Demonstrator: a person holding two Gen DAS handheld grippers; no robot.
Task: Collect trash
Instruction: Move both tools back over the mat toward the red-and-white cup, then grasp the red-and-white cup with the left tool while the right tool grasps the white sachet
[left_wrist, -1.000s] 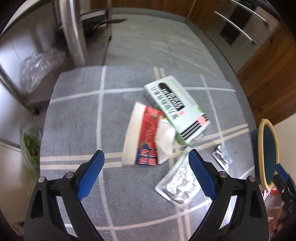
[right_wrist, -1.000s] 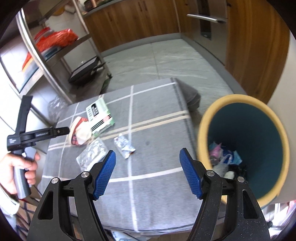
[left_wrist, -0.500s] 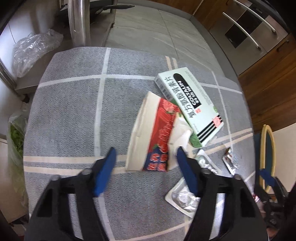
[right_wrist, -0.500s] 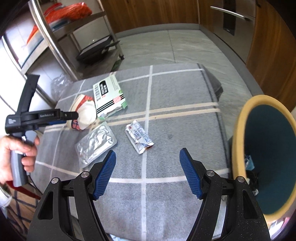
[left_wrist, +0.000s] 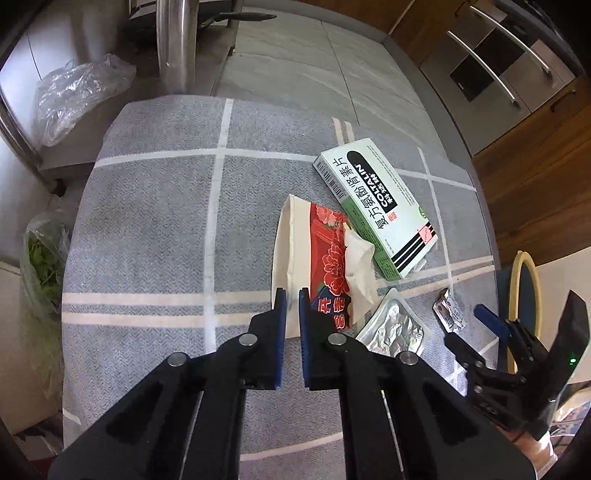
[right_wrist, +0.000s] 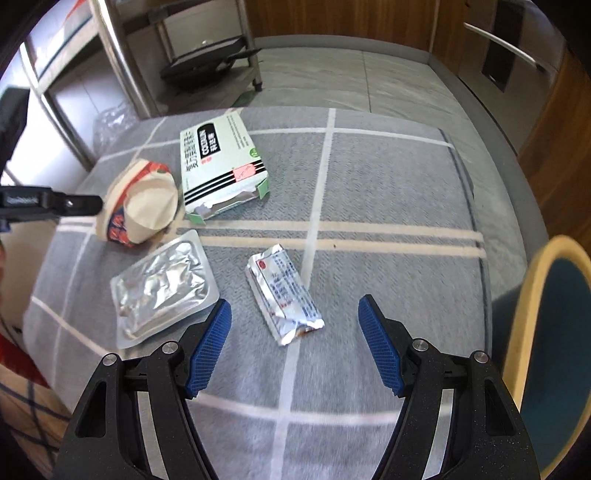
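The left hand-held gripper (left_wrist: 291, 295) has just been closing and its jaws now stand narrow, pinching the cream rim of the squashed red-and-cream paper cup (left_wrist: 317, 258) at its near edge; the cup lies on its side on the table (left_wrist: 147, 221), which is covered by a grey cloth with white grid lines. A crumpled white tissue (left_wrist: 360, 266) sits in the mouth of the cup. Touching the cup on its far side lies the flat green-and-white cardboard medicine box (right_wrist: 218, 162), its near end flap torn open. Just beside the cup, on the near side, lies the silver foil blister tray (right_wrist: 162, 288). The right hand-held gripper (right_wrist: 295, 325) stands wide and holds nothing; the small crinkled silver foil sachet with blue print (right_wrist: 284, 295) lies between and just beyond its fingertips, apparently untouched, though the right wrist view is slightly blurred. The round teal bin with a yellow rim (right_wrist: 554, 332) stands off the right edge of the table.
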